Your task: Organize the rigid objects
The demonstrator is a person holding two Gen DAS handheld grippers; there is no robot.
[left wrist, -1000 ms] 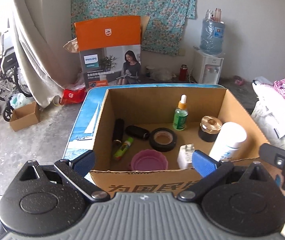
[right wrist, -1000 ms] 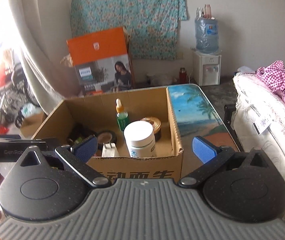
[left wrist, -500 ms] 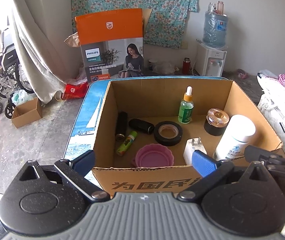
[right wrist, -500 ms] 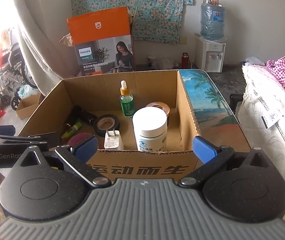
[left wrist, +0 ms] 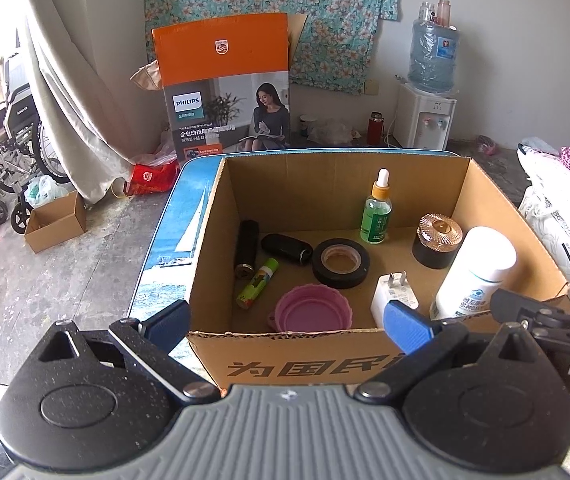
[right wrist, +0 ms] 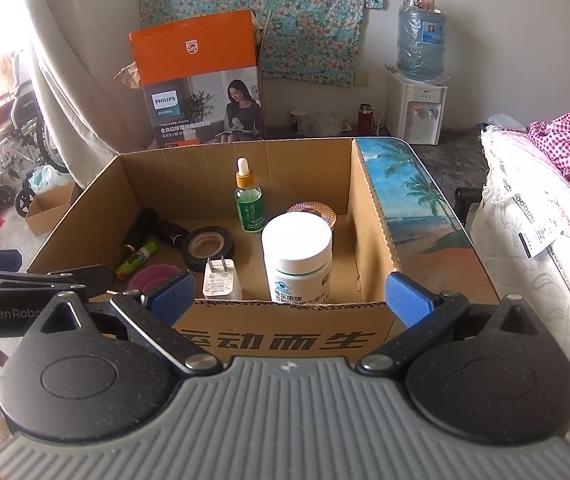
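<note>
Both tongs (left wrist: 285, 320) (right wrist: 291, 292) agape before carton (left wrist: 325, 364) rim.

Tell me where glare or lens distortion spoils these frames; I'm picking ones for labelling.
Right wrist view: window light blows out the left edge and the pale curtain, and the white round bottle cap glares. Left wrist view: exposure is even, but fisheye bends the brown cardboard box walls outward; the box contents stay sharp.

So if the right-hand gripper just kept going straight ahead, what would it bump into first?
Probably the near wall of the brown cardboard box, just beyond the open right gripper. If it cleared the rim, the white round-lidded bottle comes next; depth is unclear.
</note>
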